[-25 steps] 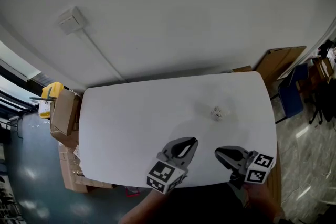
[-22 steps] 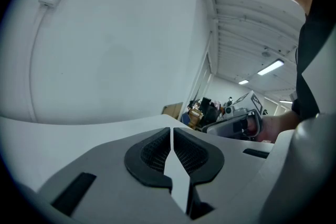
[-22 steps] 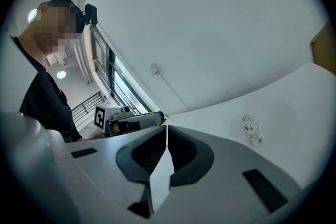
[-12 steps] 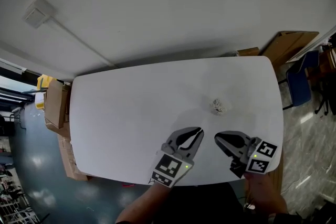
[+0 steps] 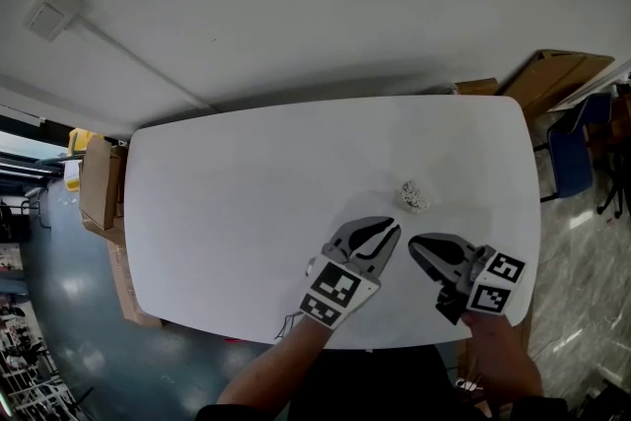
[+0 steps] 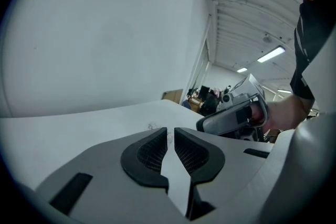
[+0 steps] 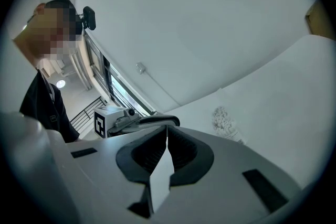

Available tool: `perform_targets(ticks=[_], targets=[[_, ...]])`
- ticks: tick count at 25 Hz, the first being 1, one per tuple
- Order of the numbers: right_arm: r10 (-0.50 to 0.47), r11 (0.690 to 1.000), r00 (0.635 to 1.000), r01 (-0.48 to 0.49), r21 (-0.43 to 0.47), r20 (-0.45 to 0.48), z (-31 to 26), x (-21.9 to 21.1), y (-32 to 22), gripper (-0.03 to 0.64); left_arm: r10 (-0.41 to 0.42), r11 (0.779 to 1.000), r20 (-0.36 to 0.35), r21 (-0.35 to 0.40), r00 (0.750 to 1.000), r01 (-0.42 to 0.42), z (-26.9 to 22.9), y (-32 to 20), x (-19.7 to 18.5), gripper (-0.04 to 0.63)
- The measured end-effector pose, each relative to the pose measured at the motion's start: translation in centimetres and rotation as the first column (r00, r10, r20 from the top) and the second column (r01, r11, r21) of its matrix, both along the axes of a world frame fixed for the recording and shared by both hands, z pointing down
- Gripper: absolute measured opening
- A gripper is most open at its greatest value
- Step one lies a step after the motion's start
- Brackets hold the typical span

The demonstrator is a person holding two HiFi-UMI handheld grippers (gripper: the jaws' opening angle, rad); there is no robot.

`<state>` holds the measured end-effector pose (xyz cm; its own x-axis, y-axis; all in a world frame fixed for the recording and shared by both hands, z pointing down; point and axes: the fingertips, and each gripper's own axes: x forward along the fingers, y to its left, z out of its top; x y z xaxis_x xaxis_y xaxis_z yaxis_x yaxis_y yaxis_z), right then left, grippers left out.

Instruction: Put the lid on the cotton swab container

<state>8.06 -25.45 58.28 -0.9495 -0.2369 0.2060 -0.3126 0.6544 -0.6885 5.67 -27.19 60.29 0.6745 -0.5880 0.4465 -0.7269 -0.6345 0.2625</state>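
A small clear cotton swab container full of white swabs stands on the white table, right of the middle; it also shows as the container in the right gripper view and faintly as the container in the left gripper view. I cannot make out a separate lid. My left gripper hovers just short of the container, shut with nothing held, its tips together. My right gripper sits beside it near the front edge, also shut and empty, tips meeting.
Cardboard boxes stand on the floor by the table's left end. A blue chair and flat cardboard are at the right rear. A white wall runs behind the table, with a small wall box.
Both grippers have shifted forward and a little right, closer to the container. The head view has swung, so the table sits differently in frame. Both pairs of jaws stay shut.
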Motion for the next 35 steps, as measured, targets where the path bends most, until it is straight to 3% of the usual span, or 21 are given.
perform_targets(ticks=[10, 14, 18, 20, 22, 27, 35], targets=[[0.052, 0.998, 0.998, -0.051, 0.047, -0.024, -0.6, 2.5, -4.7, 0.017, 0.032, 0.999, 0.121, -0.001, 0.992, -0.032, 3.0, -2.5, 1.7, 0.205], [0.119, 0.989, 0.989, -0.111, 0.095, -0.086, -0.3, 4.3, -6.9, 0.017, 0.016, 1.0, 0.145, 0.017, 0.989, -0.019, 3.7, -3.1, 2.1, 0.274], [0.168, 0.979, 0.979, -0.151, 0.138, -0.118, -0.2, 5.3, -8.8, 0.028, 0.054, 0.998, 0.168, -0.015, 0.984, -0.053, 5.1, -3.5, 2.8, 0.329], [0.177, 0.977, 0.975, -0.158, 0.14, -0.134, 0.4, 5.4, -9.3, 0.124, 0.072, 0.997, 0.179, -0.025, 0.981, -0.068, 5.8, -3.6, 3.2, 0.345], [0.167, 0.981, 0.975, -0.15, 0.12, -0.15, 1.4, 5.4, -9.3, 0.158, 0.08, 0.997, 0.188, -0.033, 0.979, -0.075, 6.4, -3.7, 3.6, 0.353], [0.113, 0.993, 0.986, -0.106, 0.058, -0.124, 2.9, 4.5, -8.1, 0.161, 0.069, 0.997, 0.198, -0.041, 0.978, -0.062, 6.9, -4.2, 4.2, 0.359], [0.061, 0.997, 0.993, -0.056, 0.049, -0.103, 2.6, 3.5, -6.5, 0.158, 0.09, 0.995, 0.195, -0.052, 0.977, -0.082, 6.7, -4.1, 5.1, 0.359]])
